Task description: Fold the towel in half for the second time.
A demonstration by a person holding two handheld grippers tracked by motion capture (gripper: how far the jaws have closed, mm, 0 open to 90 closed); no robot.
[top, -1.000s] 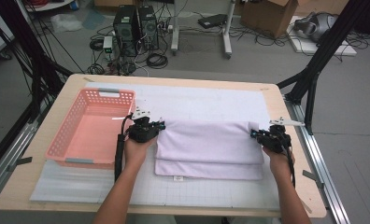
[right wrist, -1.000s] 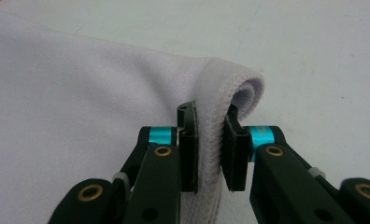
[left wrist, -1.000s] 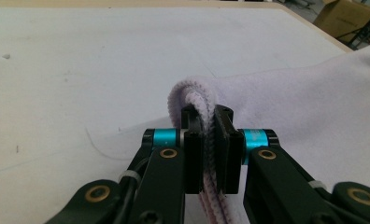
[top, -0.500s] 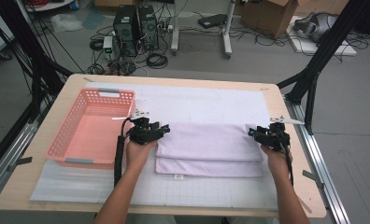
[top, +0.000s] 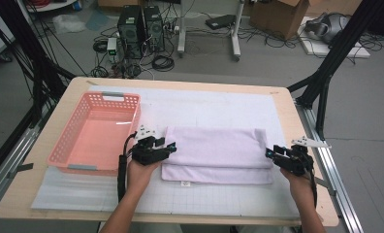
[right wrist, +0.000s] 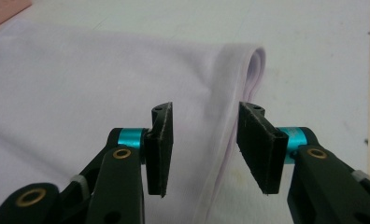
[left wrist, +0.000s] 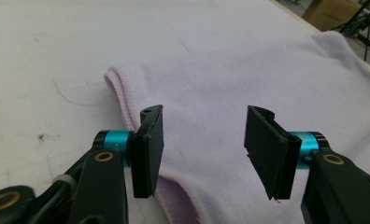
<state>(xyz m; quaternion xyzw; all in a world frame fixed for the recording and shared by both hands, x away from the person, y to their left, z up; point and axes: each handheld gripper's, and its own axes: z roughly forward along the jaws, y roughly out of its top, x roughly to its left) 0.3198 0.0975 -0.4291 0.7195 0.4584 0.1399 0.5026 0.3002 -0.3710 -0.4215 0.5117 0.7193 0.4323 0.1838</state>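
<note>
High view: your left gripper (top: 169, 147) and right gripper (top: 269, 153) sit at the two ends of the folded lilac cloth (top: 216, 154), centre frame, right of the pink basket (top: 94, 134).
Left gripper view: your jaws have just opened, spread apart over the cloth's hemmed corner (left wrist: 127, 93), pinching nothing.
Right gripper view: jaws likewise just opened, straddling the folded edge (right wrist: 239, 88), gripping nothing.

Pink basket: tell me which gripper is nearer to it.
Left. The left gripper sits just off the pink basket's right wall, at the folded lilac cloth's left end; the right gripper is at the cloth's far end.
</note>
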